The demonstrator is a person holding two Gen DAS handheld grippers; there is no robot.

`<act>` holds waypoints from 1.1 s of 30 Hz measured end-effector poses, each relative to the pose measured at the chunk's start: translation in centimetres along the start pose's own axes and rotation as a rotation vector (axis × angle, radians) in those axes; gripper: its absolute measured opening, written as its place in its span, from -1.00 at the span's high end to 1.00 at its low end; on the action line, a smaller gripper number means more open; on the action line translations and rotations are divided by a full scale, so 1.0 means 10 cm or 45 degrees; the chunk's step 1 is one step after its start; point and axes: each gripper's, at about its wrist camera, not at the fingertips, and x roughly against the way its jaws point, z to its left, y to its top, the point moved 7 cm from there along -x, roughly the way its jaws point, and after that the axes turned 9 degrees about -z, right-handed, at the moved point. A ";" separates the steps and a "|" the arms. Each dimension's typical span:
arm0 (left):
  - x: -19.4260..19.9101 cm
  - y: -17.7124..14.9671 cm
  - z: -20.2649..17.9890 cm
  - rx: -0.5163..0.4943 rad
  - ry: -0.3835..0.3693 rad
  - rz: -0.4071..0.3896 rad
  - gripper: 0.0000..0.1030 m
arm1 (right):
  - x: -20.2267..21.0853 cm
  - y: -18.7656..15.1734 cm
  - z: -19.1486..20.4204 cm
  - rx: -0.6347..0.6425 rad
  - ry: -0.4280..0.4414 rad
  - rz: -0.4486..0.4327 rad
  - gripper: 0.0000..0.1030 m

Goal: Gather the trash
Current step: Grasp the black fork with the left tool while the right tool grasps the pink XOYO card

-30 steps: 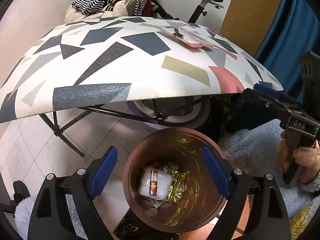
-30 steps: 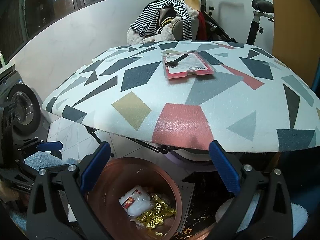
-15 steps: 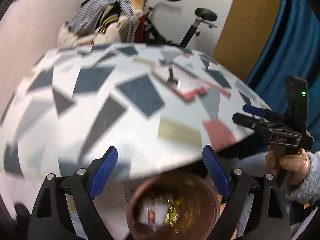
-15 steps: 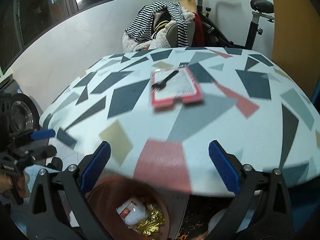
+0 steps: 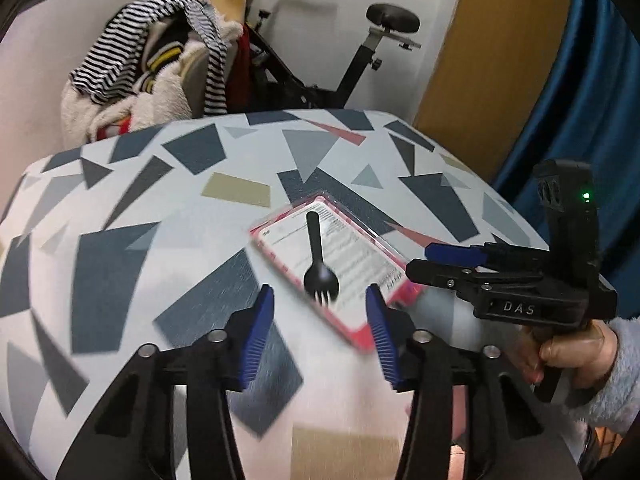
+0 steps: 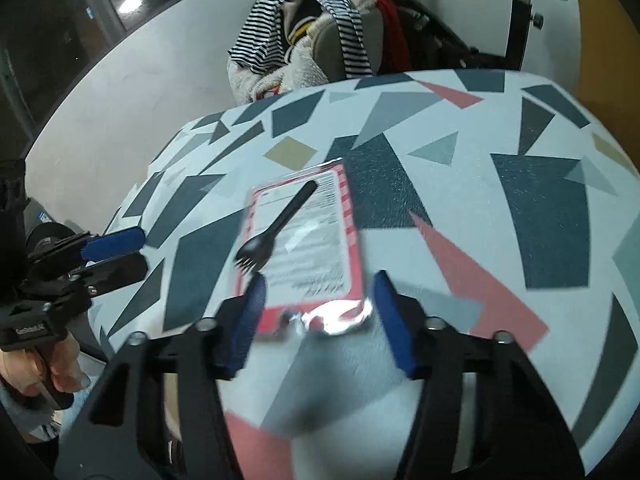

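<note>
Two hand-held grippers close in on the last litter lying on a patterned tabletop [image 5: 168, 220]: a flat red-edged package [image 5: 332, 256] with a black plastic fork [image 5: 318, 258] resting on top of it. Both sets of fingers have just been narrowing and now stand partly open, with nothing pressed between them. The left gripper [image 5: 320, 340] points almost straight along the fork, whose tines face it and whose handle runs away toward the far edge. The right gripper [image 6: 316, 316] hangs over the package's near short end, the shiny lip of the wrapper lying just between its blue fingers [image 6: 390, 320]; from here the package's long axis runs directly ahead, the fork slanting across it. The right hand looks the nearer to the package, the left better lined up for the fork.
</note>
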 end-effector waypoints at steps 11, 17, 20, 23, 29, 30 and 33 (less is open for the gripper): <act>-0.78 0.10 -0.08 -0.095 0.047 0.125 0.44 | -0.25 0.05 -0.25 -0.113 0.025 0.034 0.39; -0.97 0.04 -0.06 -0.129 0.088 0.170 0.50 | -0.27 0.05 -0.30 -0.127 0.044 0.035 0.40; -1.02 0.03 -0.07 -0.156 0.109 0.163 0.51 | -0.29 0.04 -0.31 -0.131 0.046 0.042 0.40; -1.05 0.04 -0.05 -0.149 0.110 0.159 0.53 | -0.30 0.04 -0.32 -0.135 0.043 0.049 0.40; -1.00 0.04 -0.06 -0.243 0.122 0.144 0.82 | -0.32 0.02 -0.35 -0.158 0.042 0.065 0.40; -0.97 0.04 -0.06 -0.249 0.117 0.135 0.83 | -0.32 0.02 -0.35 -0.157 0.044 0.070 0.40; -0.80 0.10 -0.06 -0.203 0.063 0.079 0.83 | -0.33 0.03 -0.35 -0.157 0.049 0.080 0.40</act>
